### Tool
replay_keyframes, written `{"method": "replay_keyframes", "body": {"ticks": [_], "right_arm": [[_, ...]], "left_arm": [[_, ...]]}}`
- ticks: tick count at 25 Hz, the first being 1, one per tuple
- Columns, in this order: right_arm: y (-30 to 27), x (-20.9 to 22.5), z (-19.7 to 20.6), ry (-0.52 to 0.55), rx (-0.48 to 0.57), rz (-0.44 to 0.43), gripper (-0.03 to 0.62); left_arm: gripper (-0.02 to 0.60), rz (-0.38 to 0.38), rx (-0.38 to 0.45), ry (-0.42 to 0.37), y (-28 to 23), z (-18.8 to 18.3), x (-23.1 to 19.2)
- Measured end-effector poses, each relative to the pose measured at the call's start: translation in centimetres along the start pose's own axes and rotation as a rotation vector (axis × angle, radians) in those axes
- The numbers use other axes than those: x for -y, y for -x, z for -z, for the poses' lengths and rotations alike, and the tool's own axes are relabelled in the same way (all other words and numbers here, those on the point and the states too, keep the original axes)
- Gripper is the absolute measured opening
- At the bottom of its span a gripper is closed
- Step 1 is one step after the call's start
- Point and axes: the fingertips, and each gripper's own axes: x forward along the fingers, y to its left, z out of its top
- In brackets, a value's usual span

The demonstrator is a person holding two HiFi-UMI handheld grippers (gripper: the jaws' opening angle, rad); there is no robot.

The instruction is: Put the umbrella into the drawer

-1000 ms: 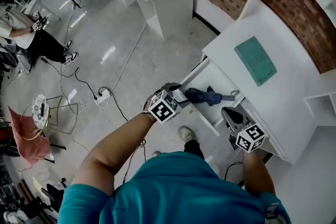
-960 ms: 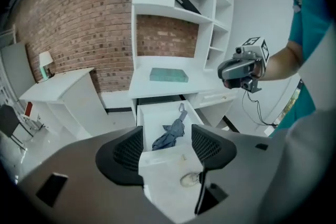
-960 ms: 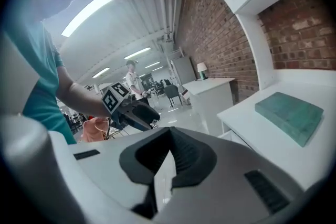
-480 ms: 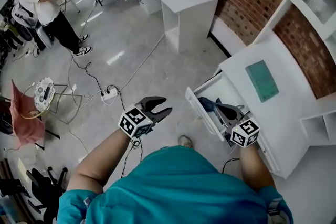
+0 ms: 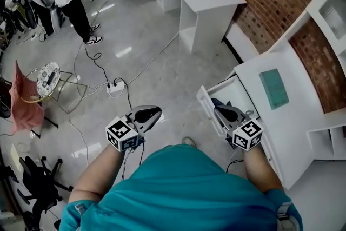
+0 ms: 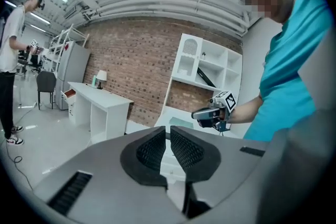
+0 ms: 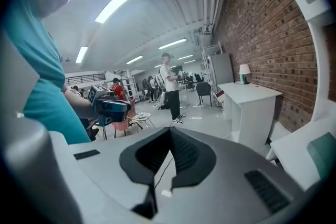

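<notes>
1. In the open drawer, the umbrella lies half hidden behind the right gripper, whose jaws are pressed together and empty.
2. The left gripper has just been closing its jaws, and they stand together on nothing.

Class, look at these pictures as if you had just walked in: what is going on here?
A person holds a gripper in each hand beside a white cabinet whose drawer stands open. The dark blue umbrella already lies in the drawer, partly hidden by the right gripper, which is shut and empty. The left gripper is over the floor, its jaws just closing on nothing. The drawer is not yet pushed in.
</notes>
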Motion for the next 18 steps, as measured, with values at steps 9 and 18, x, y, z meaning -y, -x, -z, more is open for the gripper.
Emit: {"method": "replay_keyframes", "body": {"ticks": [9, 18], "right_arm": [[-2.1, -3.8, 1.6, 0.016, -0.043, -0.062, 0.021], [-1.2, -4.3, 2.3, -0.018, -0.029, -0.05, 0.021]], "left_arm": [[0.015, -0.095, 0.104, 0.097, 4.2, 1.4, -0.2], [0.015, -0.069, 0.097, 0.08, 3.6, 1.3, 0.7]]}}
